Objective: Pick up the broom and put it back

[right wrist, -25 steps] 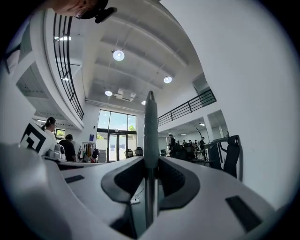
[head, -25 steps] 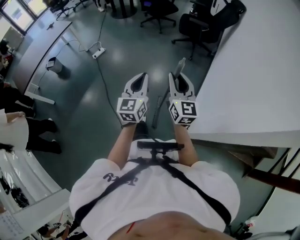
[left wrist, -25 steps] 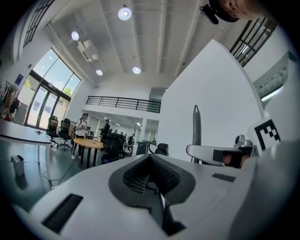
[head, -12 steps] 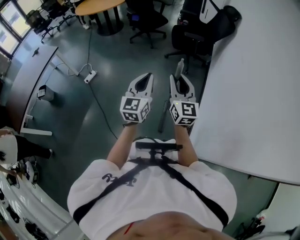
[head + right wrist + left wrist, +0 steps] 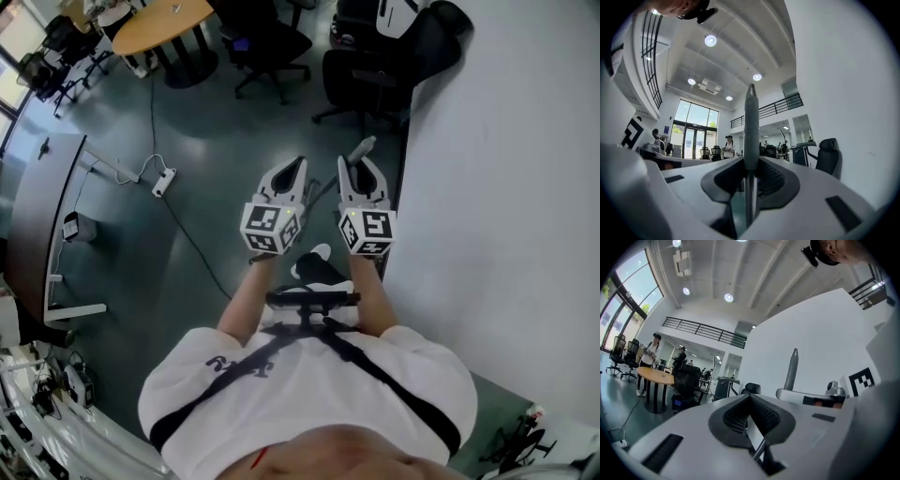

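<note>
The broom's grey handle [image 5: 751,126] stands upright between the jaws of my right gripper [image 5: 751,166], which is shut on it. In the head view its pointed tip [image 5: 362,146] sticks out past the right gripper [image 5: 357,165], and the broom's head is hidden. In the left gripper view the handle [image 5: 791,373] rises to the right. My left gripper [image 5: 293,167] is held level beside the right one, a hand's width to its left. Its jaws [image 5: 750,398] are closed together and hold nothing.
A white wall [image 5: 506,187] runs close along my right. Black office chairs [image 5: 375,66] stand ahead, with a round wooden table [image 5: 164,23] beyond them at the left. A power strip [image 5: 161,181] and its cable lie on the dark floor beside a long desk [image 5: 47,206].
The person has walked forward along the wall. The chairs, the round table and the power strip have come nearer. Both grippers keep their pose and the right one's grip is unchanged.
</note>
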